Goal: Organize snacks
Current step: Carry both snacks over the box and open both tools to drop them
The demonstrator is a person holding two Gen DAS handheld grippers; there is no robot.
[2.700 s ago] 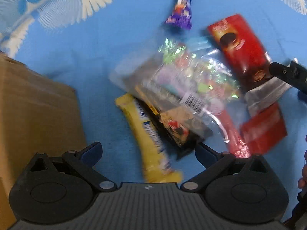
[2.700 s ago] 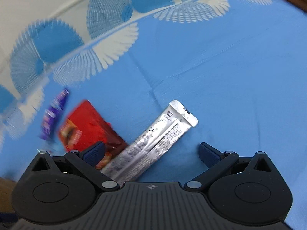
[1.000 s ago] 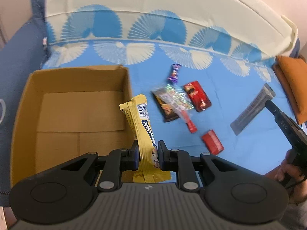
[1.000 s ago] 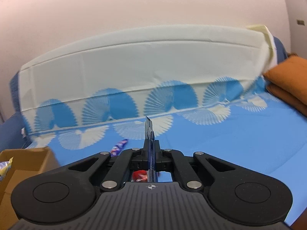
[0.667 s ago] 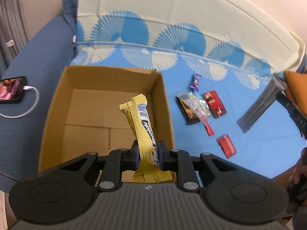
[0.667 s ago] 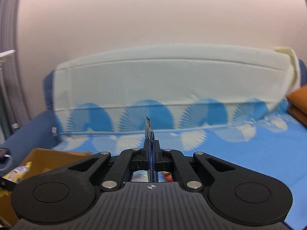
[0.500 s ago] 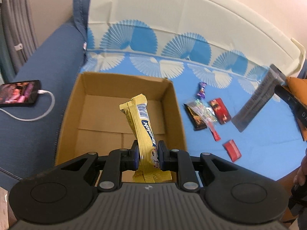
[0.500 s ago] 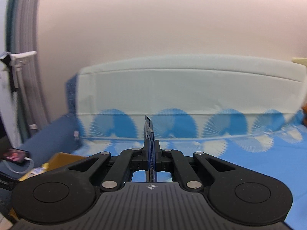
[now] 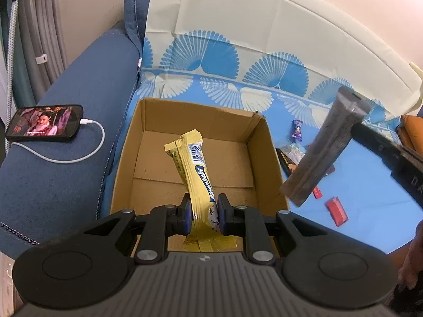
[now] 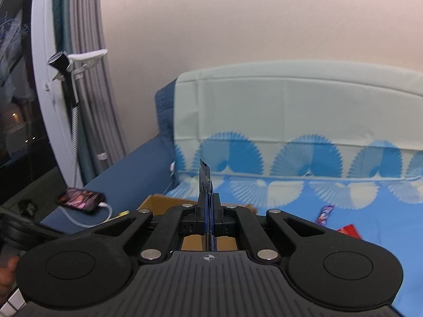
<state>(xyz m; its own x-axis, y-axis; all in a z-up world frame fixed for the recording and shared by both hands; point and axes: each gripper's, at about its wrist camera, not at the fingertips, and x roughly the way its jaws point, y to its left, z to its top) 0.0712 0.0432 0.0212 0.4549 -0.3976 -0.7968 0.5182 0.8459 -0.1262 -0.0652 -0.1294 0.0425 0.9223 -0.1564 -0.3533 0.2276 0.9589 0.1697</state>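
My left gripper [image 9: 202,212] is shut on a yellow snack bar [image 9: 194,166] and holds it upright above the open cardboard box [image 9: 267,153]. My right gripper [image 10: 208,211] is shut on a long silver snack stick, seen edge-on [image 10: 205,182]; in the left wrist view the stick [image 9: 325,145] hangs in the air just right of the box. Loose snacks lie on the blue cloth right of the box: a purple candy [image 9: 297,130], a clear packet [image 9: 293,154] and a red packet [image 9: 336,211].
A phone [image 9: 43,122] with a white cable lies on the blue sofa arm left of the box. The sofa back is covered by a cream cloth [image 9: 264,18]. An orange cushion [image 9: 412,129] sits far right. A curtain hangs at left.
Both grippers have swung left: the box now lies straight under the yellow bar, and the silver stick has come closer to the box's right wall.
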